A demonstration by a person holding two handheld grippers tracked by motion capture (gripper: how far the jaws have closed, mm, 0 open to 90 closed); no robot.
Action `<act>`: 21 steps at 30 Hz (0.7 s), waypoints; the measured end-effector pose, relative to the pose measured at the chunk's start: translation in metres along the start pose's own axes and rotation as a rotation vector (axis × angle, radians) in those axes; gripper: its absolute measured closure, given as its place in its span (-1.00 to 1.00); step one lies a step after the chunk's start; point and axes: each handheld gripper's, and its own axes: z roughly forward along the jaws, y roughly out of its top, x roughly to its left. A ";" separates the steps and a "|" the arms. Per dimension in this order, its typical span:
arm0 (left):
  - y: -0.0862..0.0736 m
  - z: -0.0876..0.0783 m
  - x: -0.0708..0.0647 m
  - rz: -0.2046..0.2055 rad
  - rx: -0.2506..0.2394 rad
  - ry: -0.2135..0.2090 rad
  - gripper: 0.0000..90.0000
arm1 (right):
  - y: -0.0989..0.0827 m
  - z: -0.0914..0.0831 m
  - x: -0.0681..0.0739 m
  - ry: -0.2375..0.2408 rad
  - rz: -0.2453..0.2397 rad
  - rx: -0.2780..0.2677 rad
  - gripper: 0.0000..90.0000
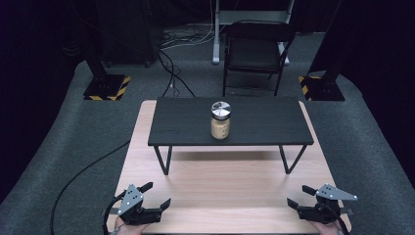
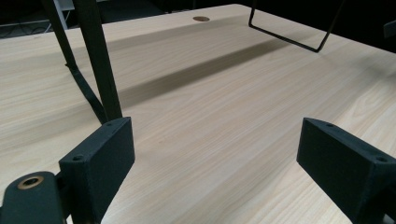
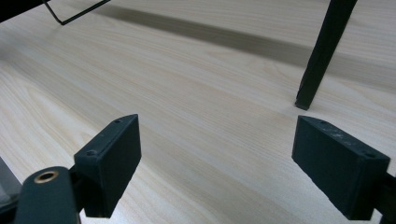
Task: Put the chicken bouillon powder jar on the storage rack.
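A glass jar (image 1: 220,120) with a silver lid and tan contents stands upright in the middle of a low black shelf (image 1: 264,122) on the wooden table (image 1: 225,191). My left gripper (image 1: 157,194) rests at the table's near left corner, open, with nothing between its jaws. My right gripper (image 1: 300,196) sits at the near right corner, open and empty too. In the left gripper view my left gripper (image 2: 215,154) faces bare wood and a black shelf leg (image 2: 100,60). In the right gripper view my right gripper (image 3: 217,158) faces bare wood and another shelf leg (image 3: 322,60).
The shelf stands on thin black wire legs (image 1: 164,159) across the table's far half. A black folding chair (image 1: 257,49) is behind the table. Cables (image 1: 88,169) run over the grey floor at the left. Black stand bases with yellow stripes (image 1: 105,88) flank the back.
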 end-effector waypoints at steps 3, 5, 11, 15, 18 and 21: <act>0.000 0.000 0.000 -0.012 0.005 -0.003 -0.75 | 0.000 0.000 -0.001 0.002 0.004 -0.002 -0.67; 0.002 -0.001 0.000 -0.011 0.014 0.000 -0.75 | 0.000 0.000 0.000 -0.001 -0.001 -0.003 -0.67; 0.002 -0.002 0.000 -0.042 0.014 0.005 -0.75 | 0.000 0.000 0.001 0.002 -0.004 0.000 -0.67; 0.004 -0.002 -0.002 -0.032 0.018 0.017 -0.75 | 0.000 0.000 0.000 0.004 -0.002 0.001 -0.67; 0.004 -0.001 -0.001 -0.030 0.025 0.006 -0.75 | 0.001 0.000 0.001 0.004 -0.004 0.004 -0.67; 0.005 0.000 -0.002 -0.022 0.031 0.009 -0.75 | 0.001 0.000 0.001 0.004 -0.004 0.004 -0.67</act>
